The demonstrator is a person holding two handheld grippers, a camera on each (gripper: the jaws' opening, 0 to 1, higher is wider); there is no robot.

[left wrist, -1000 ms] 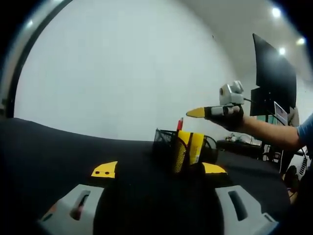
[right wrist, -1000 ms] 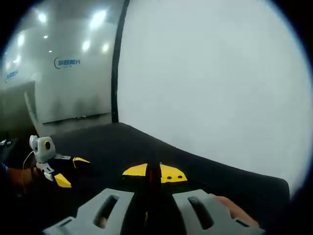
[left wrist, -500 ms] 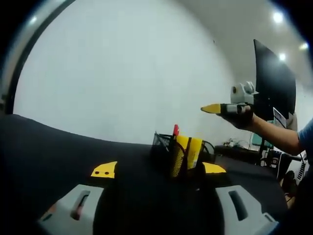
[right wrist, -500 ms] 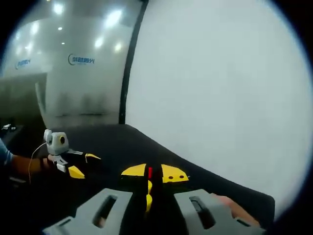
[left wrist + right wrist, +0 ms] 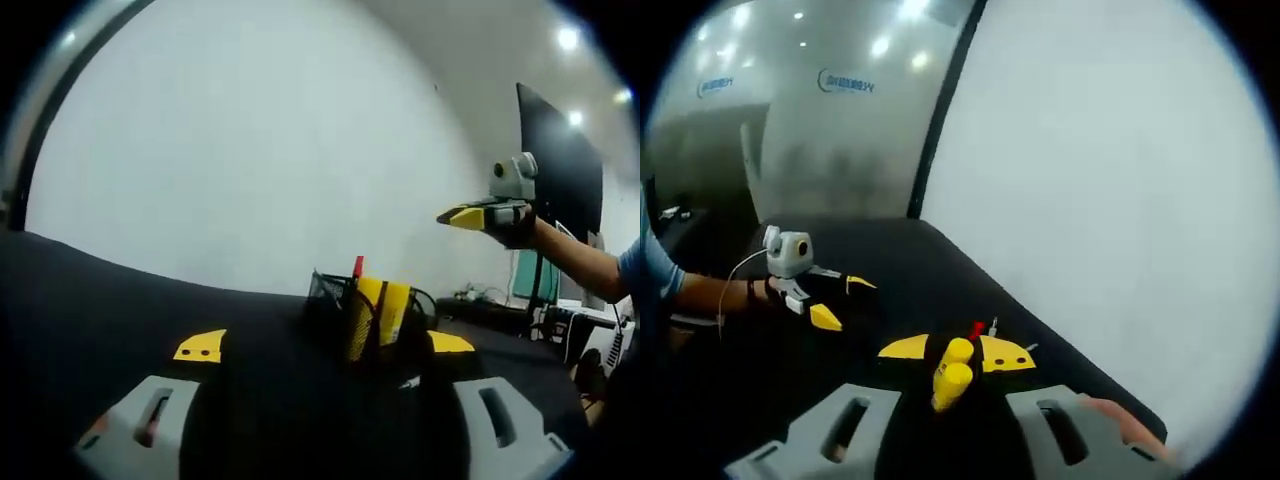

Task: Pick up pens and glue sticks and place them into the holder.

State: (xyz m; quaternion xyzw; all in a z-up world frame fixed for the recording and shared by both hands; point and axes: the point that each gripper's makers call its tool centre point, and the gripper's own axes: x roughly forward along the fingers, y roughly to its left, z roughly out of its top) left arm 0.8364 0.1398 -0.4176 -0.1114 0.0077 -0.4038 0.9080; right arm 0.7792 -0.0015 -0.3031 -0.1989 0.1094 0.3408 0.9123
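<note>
A black mesh holder [image 5: 332,298] stands on the black table [image 5: 100,300] with two yellow glue sticks [image 5: 385,305] and a red-tipped pen [image 5: 357,267] in it. My left gripper [image 5: 325,345] is open, low on the table, its wide-set jaws on either side of the holder's near side. My right gripper [image 5: 465,216] hovers high above and to the right of the holder. In the right gripper view I look down between my right gripper's [image 5: 955,350] slightly parted jaws at the glue sticks [image 5: 952,378] and the red pen [image 5: 977,330]; nothing is held. The left gripper [image 5: 843,300] shows at left, open.
A white wall rises behind the table. A dark monitor [image 5: 560,160] and desk clutter stand at the far right, behind the person's forearm [image 5: 585,268]. The table's far edge [image 5: 1060,350] runs close to the holder.
My right gripper has risen up and to the right, away from the holder. Its view has tilted down, bringing the glue sticks and red pen into sight. The left gripper has barely moved.
</note>
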